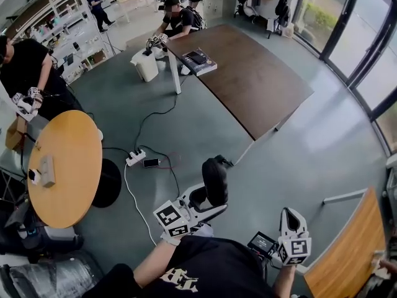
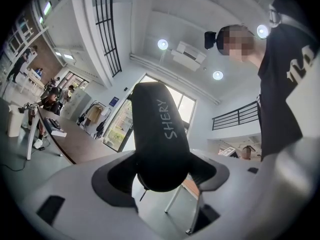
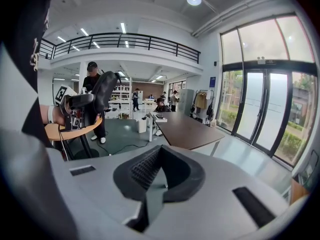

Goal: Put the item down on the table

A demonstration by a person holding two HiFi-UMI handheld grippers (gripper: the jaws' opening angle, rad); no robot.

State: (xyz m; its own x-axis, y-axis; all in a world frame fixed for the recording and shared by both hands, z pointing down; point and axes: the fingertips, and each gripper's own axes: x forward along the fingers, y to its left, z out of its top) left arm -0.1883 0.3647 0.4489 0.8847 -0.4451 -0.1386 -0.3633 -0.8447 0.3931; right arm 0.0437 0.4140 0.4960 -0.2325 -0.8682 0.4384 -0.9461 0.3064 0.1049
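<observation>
L tongs [image 2: 160, 173] clamped on black case [image 2: 159, 129]; R tongs [image 3: 150, 179] together, empty. Lower case flat onto desk [image 1: 267, 85], then release.

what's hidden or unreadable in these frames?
1. black case: left gripper view, lower sides covered by the pads of the left gripper; head view, print too small.
2. wooden table: head view, cut off by the lower right edge.
3. small box on round table: head view, too small to identify.

Black printed T-shirt [image 1: 214, 270]; white left hand-held gripper [image 1: 209, 200] and right hand-held gripper [image 1: 291, 214] carry black-and-white marker cubes [image 1: 172, 219].
</observation>
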